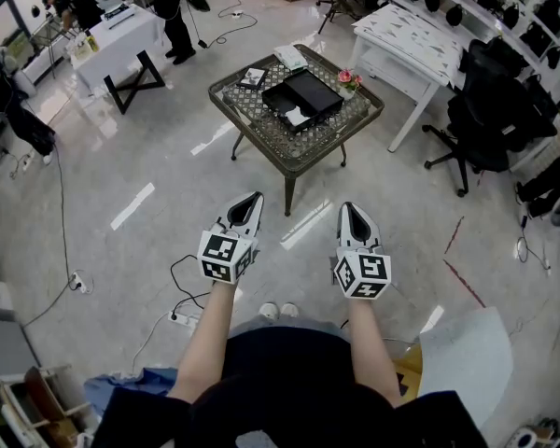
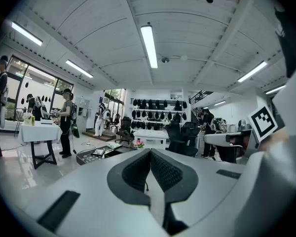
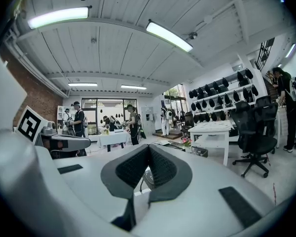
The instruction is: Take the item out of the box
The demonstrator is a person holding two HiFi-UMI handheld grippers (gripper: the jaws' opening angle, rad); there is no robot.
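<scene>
A black open box (image 1: 310, 92) lies on a low metal table (image 1: 261, 143) a few steps ahead of me, with a white item (image 1: 297, 117) at its near end. In the head view my left gripper (image 1: 252, 198) and right gripper (image 1: 351, 207) are held side by side over the floor, well short of the table, both pointing at it. The jaws of both are shut with nothing between them. The left gripper view shows its closed jaws (image 2: 150, 152) and the table (image 2: 95, 155) far off. In the right gripper view the closed jaws (image 3: 149, 147) hide most of the table.
Pink flowers (image 1: 346, 77), a white booklet (image 1: 290, 56) and a small dark case (image 1: 253, 77) share the table. A white desk (image 1: 411, 35) and black office chairs (image 1: 490, 110) stand at right, a white trestle table (image 1: 121, 40) with people at left. Cables and a power strip (image 1: 182, 318) lie on the floor near my feet.
</scene>
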